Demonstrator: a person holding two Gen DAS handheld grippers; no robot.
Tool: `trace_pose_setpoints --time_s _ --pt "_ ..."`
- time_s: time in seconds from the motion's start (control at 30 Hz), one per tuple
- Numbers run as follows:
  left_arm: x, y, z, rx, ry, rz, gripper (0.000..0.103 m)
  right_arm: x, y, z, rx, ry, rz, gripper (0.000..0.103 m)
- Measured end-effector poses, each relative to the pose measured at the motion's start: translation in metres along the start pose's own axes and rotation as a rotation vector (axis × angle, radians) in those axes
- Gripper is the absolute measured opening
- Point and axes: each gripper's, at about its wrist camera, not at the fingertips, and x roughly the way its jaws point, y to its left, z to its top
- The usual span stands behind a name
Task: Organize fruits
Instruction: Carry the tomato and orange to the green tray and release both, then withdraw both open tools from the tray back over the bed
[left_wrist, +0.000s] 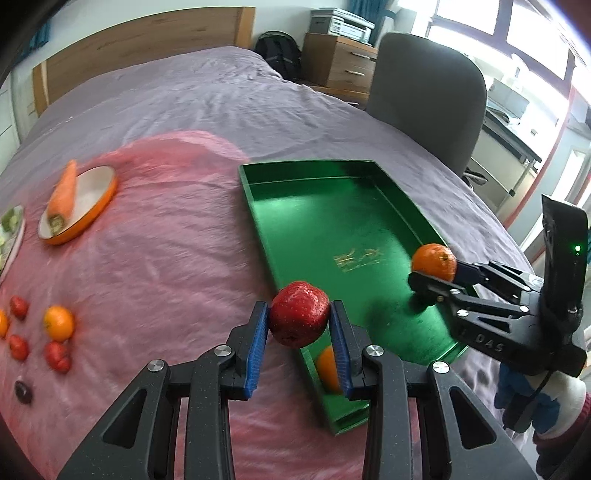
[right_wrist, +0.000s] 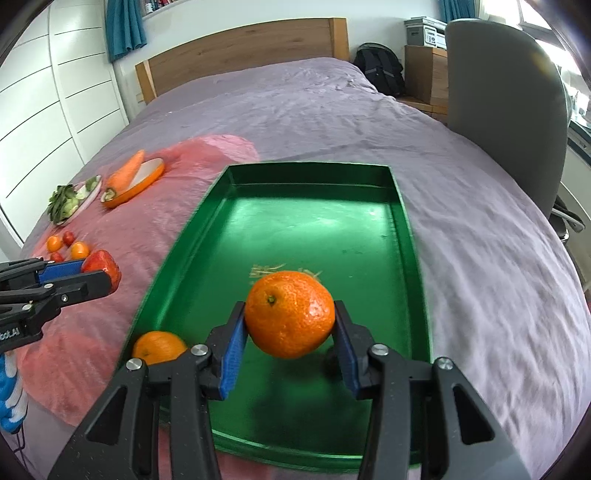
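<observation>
the left gripper (left_wrist: 299, 325) holds a red fruit (left_wrist: 299, 318); the right gripper (right_wrist: 290, 328) holds an orange (right_wrist: 290, 319), half hiding another orange (right_wrist: 159, 347) in the green tray (right_wrist: 400, 206).

A glossy green tray (right_wrist: 400, 221) with faint gold markings on its floor was seen on a mauve bedspread (right_wrist: 480, 258), beside a pink cloth (left_wrist: 155, 258). A red, finely speckled fruit (left_wrist: 299, 318) was held between blue ribbed pads (left_wrist: 257, 349) of the black left gripper (left_wrist: 299, 332). A bright orange, dimpled mandarin (right_wrist: 290, 319) was held in the black right gripper (right_wrist: 290, 354), and a second orange mandarin (right_wrist: 159, 347) was seen in the tray. An orange carrot (left_wrist: 63, 194) was laid on an orange-rimmed white dish (left_wrist: 94, 201)
</observation>
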Motion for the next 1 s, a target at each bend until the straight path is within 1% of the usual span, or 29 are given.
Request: trace_pose_setpoints --time_s 0.13,0.27,0.37,0.5,0.63,0.7,0.77,0.83,0.87,0.9,1.0 --pt "0.017 -0.018 0.010 0.025 0.021 -0.003 0.029 0.008 -0.013 -0.002 0.023 0.014 -0.010 0.070" --pt "0.032 -0.028 0.012 0.043 0.048 0.013 0.029 0.015 -0.020 -0.006 0.035 0.030 -0.016 0.070" --pt "0.043 -0.028 0.009 0.045 0.086 0.018 0.029 0.017 -0.021 -0.006 0.036 0.027 -0.017 0.070" --pt "0.047 -0.021 0.004 0.023 0.113 0.011 0.029 0.023 -0.020 -0.005 0.024 0.044 -0.031 0.072" --pt "0.045 -0.017 0.003 0.006 0.113 -0.003 0.030 0.028 -0.021 -0.009 0.028 0.068 -0.038 0.072" --pt "0.040 -0.016 0.003 0.011 0.102 -0.010 0.035 0.029 -0.021 -0.009 0.034 0.071 -0.042 0.072" --pt "0.034 -0.016 0.004 0.015 0.089 -0.013 0.043 0.026 -0.020 -0.009 0.035 0.072 -0.045 0.073" --pt "0.027 -0.016 0.003 0.018 0.077 -0.015 0.045 0.022 -0.017 -0.007 0.029 0.062 -0.051 0.074" --pt "0.023 -0.015 0.002 0.012 0.074 -0.020 0.045 0.021 -0.016 -0.007 0.026 0.059 -0.053 0.079" --pt "0.021 -0.014 0.002 0.009 0.072 -0.021 0.045 0.019 -0.015 -0.006 0.024 0.058 -0.056 0.087" --pt "0.009 -0.009 -0.002 0.002 0.059 -0.016 0.045 0.011 -0.012 -0.004 0.019 0.050 -0.061 0.088"
